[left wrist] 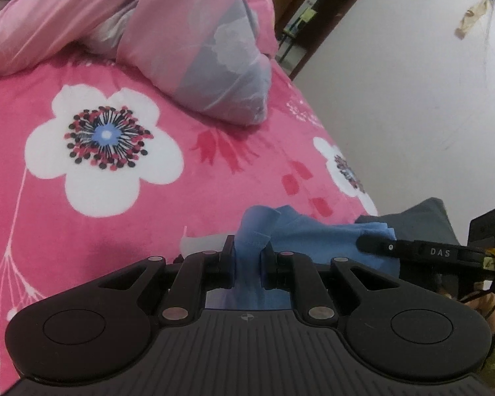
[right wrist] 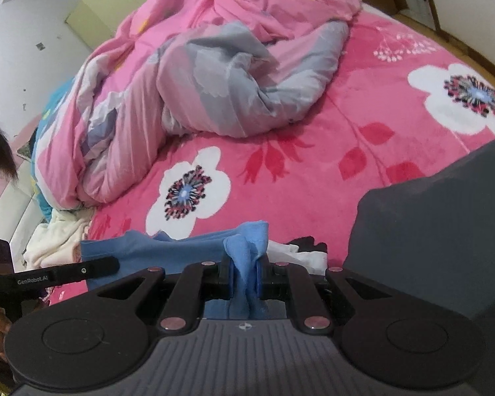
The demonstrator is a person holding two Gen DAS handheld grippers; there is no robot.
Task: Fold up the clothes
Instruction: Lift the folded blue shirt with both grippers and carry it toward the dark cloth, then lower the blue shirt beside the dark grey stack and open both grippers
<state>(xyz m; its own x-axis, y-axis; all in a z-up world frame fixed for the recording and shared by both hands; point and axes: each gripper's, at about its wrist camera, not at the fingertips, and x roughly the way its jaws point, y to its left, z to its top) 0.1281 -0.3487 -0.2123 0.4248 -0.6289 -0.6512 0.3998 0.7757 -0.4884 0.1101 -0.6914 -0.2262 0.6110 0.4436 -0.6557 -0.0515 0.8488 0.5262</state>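
A blue garment (left wrist: 313,234) is held up between both grippers above a pink floral bedspread (left wrist: 115,237). My left gripper (left wrist: 248,254) is shut on a bunched edge of it. My right gripper (right wrist: 245,274) is shut on another bunched edge of the blue garment (right wrist: 168,250), which stretches to the left toward the other gripper (right wrist: 82,272). In the left wrist view the right gripper's finger (left wrist: 379,246) shows against the blue cloth.
A crumpled pink and grey quilt (right wrist: 214,76) lies at the far side of the bed (right wrist: 313,181). A dark grey garment (right wrist: 429,231) lies at the right. White clothes (right wrist: 59,241) lie at the left and a white and black piece (right wrist: 300,250) behind the gripper. A wall (left wrist: 412,99) stands right of the bed.
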